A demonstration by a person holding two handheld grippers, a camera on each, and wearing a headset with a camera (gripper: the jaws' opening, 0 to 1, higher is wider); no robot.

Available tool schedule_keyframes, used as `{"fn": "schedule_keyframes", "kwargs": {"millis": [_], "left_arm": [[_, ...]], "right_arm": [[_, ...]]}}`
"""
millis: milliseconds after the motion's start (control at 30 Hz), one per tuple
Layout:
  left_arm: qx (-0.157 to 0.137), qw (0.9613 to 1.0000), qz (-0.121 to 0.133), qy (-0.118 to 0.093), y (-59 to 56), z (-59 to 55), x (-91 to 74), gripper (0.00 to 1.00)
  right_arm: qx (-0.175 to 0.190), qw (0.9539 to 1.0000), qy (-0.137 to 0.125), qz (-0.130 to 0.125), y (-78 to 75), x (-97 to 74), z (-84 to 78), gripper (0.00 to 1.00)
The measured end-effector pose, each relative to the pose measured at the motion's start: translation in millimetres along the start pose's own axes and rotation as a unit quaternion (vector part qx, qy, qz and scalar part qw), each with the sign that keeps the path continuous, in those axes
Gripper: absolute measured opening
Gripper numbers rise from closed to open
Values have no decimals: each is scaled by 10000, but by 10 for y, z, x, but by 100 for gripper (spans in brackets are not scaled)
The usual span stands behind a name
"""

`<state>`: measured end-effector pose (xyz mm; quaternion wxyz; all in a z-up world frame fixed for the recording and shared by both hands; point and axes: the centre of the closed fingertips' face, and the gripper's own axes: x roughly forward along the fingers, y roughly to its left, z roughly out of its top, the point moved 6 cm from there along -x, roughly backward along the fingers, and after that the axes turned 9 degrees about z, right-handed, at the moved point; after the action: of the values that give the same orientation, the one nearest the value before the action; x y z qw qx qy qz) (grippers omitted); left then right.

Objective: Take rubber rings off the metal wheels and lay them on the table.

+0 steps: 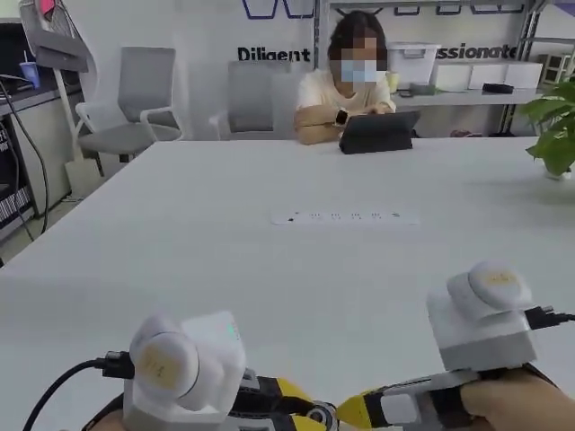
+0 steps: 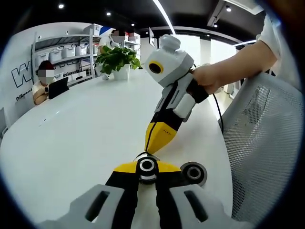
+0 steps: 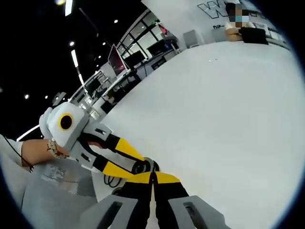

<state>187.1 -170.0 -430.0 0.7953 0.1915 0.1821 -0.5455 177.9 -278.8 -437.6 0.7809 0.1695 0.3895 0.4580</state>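
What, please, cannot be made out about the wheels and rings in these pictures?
- Left gripper view: the left tongs clamp a wheel. The right tongs meet it, but the tips hide whether they pinch its rubber ring.
- Right gripper view: yellow tips cover most of that wheel.
- Head view: the bottom edge cuts off both tongs' tips.
- Second wheel, left gripper view: too blurred to tell ring on or off.

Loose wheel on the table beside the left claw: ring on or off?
On. In the left gripper view the small metal wheel lies flat on the white table, black rubber ring wrapped round its hub.
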Motion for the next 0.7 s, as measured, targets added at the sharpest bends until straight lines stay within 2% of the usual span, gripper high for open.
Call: {"fn": "schedule_keyframes", "kwargs": {"millis": [100,233,700], "left_arm": [[2,10000,3,3,1,-1,0,8],[2,10000,12,0,5,-5,-4,8],[-18,10000,28,3,19,-10,-6,7]], "right_arm": [[82,10000,-23,42,17,6,7,0],[12,10000,60,-34,31,15,28,0],[2,10000,92,20,92,39,60,0]]}}
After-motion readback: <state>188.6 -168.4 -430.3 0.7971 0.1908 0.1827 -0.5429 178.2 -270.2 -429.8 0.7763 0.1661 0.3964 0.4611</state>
